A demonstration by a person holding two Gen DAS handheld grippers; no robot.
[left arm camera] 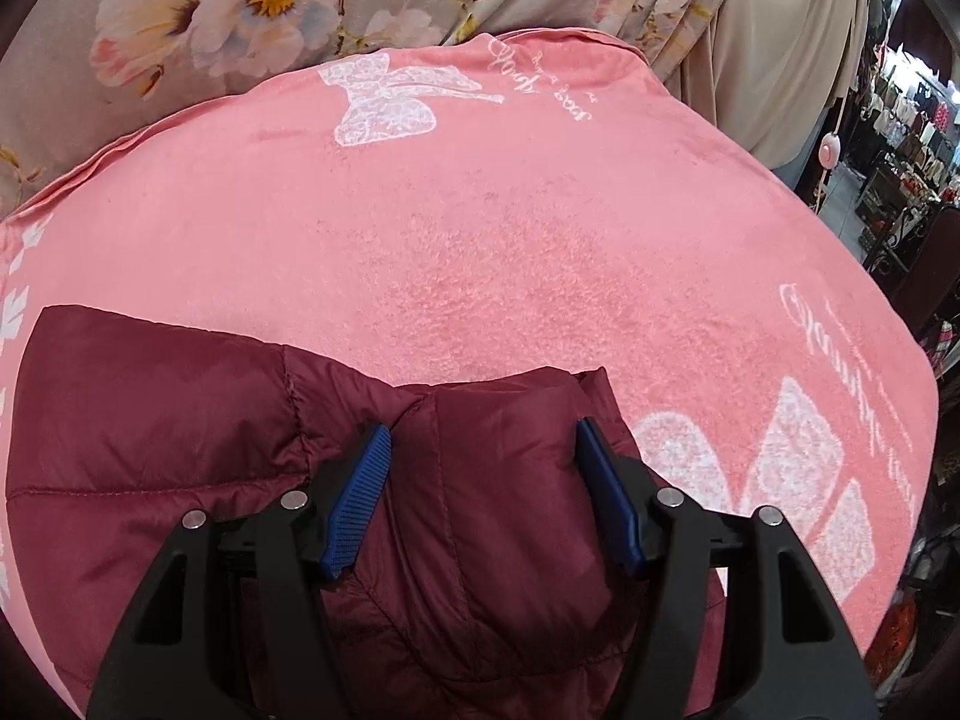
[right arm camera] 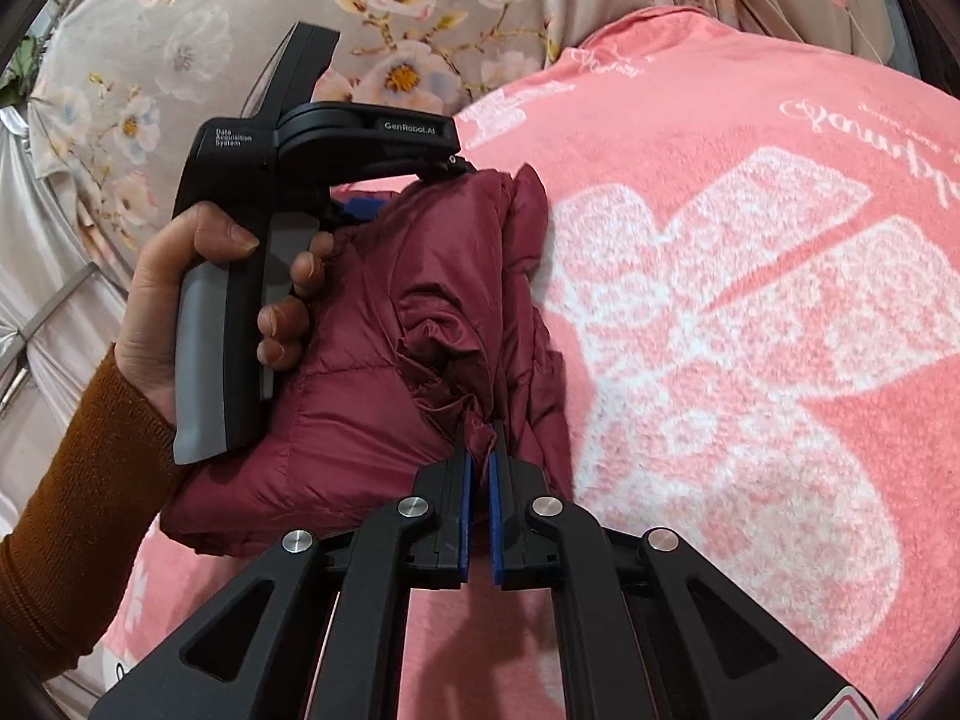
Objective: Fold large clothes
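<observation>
Lying bunched on a pink blanket (left arm camera: 480, 228), the maroon puffer jacket (left arm camera: 180, 432) takes up the lower left of the left wrist view, from about 7 o'clock up to the centre. The left gripper (left arm camera: 483, 450) comes down over a thick padded fold of it, its blue-padded jaws apart with the fold bulging between them; whether the pads press on the fabric cannot be told.

From the right wrist view the same jacket (right arm camera: 360, 408) sits at the centre-left, folded into a rough bundle. The right gripper (right arm camera: 480, 456) has its jaws brought together on a small pinch of maroon fabric at the bundle's near edge, with a crumpled tuft standing up just above the pad tips. At 10 o'clock in that view a hand (right arm camera: 162, 300) in a rust-brown sleeve (right arm camera: 66, 528) grips the grey and black handle of the left gripper (right arm camera: 384, 207), whose head reaches over the far end of the bundle.

White bow prints (right arm camera: 720, 324) and cursive lettering mark the blanket. A floral fabric (left arm camera: 210, 18) with pale blossoms lies beyond it at 11 to 12 o'clock, and shelves of goods (left arm camera: 900, 114) show at 2 o'clock in the left wrist view.
</observation>
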